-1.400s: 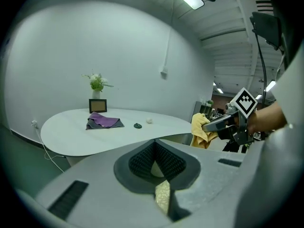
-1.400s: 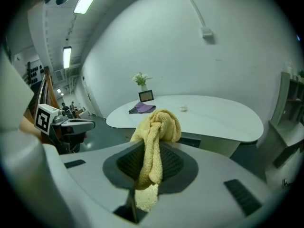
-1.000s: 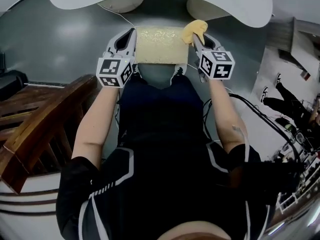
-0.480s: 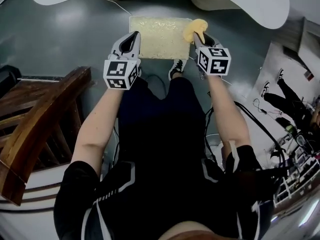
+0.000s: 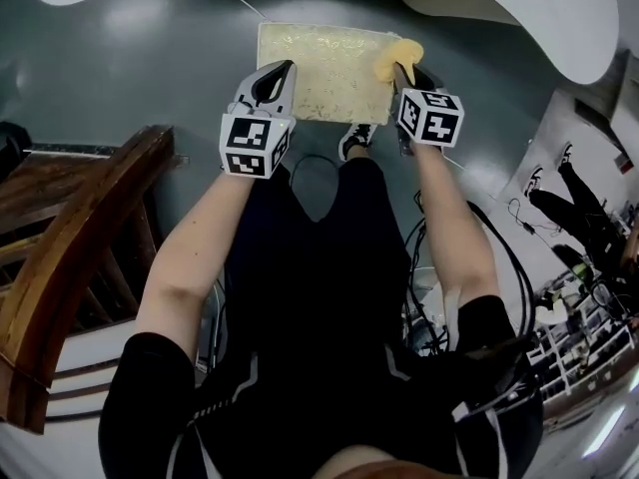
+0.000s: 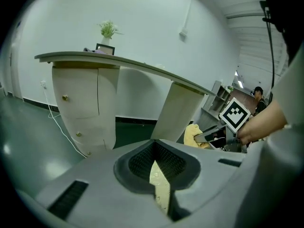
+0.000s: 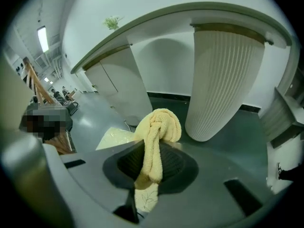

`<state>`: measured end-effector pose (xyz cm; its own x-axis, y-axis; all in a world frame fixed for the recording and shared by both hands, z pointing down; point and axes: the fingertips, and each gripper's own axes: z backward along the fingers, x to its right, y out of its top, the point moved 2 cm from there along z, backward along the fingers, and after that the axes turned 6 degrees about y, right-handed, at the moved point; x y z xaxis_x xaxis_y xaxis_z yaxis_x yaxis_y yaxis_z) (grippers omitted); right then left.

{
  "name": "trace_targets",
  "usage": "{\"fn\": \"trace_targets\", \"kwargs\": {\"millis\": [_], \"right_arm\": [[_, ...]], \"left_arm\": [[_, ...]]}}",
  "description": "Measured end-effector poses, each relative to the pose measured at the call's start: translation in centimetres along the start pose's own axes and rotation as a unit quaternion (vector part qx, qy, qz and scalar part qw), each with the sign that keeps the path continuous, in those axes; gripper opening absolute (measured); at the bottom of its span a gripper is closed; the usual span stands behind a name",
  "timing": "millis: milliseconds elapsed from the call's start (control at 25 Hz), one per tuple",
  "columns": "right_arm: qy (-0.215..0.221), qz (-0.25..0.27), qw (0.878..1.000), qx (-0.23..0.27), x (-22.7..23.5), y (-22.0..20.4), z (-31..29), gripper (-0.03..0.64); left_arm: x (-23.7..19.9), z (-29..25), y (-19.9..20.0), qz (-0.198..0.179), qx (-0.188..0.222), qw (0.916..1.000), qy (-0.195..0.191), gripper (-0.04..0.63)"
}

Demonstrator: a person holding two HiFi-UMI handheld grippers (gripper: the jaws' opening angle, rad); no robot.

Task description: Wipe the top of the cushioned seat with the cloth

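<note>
The cushioned seat (image 5: pixel 324 63) is a pale gold rectangle on the grey floor ahead of the person's feet. A bunched yellow cloth (image 5: pixel 391 58) hangs over the seat's right edge, with my right gripper (image 5: pixel 400 72) shut on it. In the right gripper view the cloth (image 7: pixel 156 129) drapes between the jaws, and the seat (image 7: pixel 115 137) lies to the lower left. My left gripper (image 5: pixel 277 80) is over the seat's near left part, shut and holding nothing. In the left gripper view only a sliver of the seat (image 6: pixel 160 188) shows in the thin slit between the jaws.
A white curved desk (image 5: pixel 509 3) on pale pedestals (image 7: pixel 223 80) stands just beyond the seat. A wooden stair rail (image 5: pixel 80 247) runs along the left. Cables (image 5: pixel 439 287) lie on the floor to the right, with a person's legs (image 5: pixel 559 203) farther right.
The head view has tipped down, so the seat and both grippers sit farther from the desk in the frame. The left gripper shifted right onto the seat. The cloth stays at the right edge.
</note>
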<state>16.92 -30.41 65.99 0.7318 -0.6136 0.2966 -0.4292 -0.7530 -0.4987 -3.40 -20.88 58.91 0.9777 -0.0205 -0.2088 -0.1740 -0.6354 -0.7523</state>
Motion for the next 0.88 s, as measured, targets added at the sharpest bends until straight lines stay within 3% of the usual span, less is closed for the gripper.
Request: {"fn": "trace_targets", "kwargs": {"millis": [360, 880], "right_arm": [[-0.026, -0.007, 0.999, -0.023, 3.2, -1.5, -4.3, 0.066], [-0.071, -0.048, 0.995, -0.049, 7.4, -3.5, -9.1, 0.066]], "left_arm": [[-2.1, -3.3, -2.3, -0.010, -0.008, 0.9999, 0.011, 0.001], [-4.2, -4.6, -6.3, 0.008, -0.029, 0.9995, 0.007, 0.001]]}}
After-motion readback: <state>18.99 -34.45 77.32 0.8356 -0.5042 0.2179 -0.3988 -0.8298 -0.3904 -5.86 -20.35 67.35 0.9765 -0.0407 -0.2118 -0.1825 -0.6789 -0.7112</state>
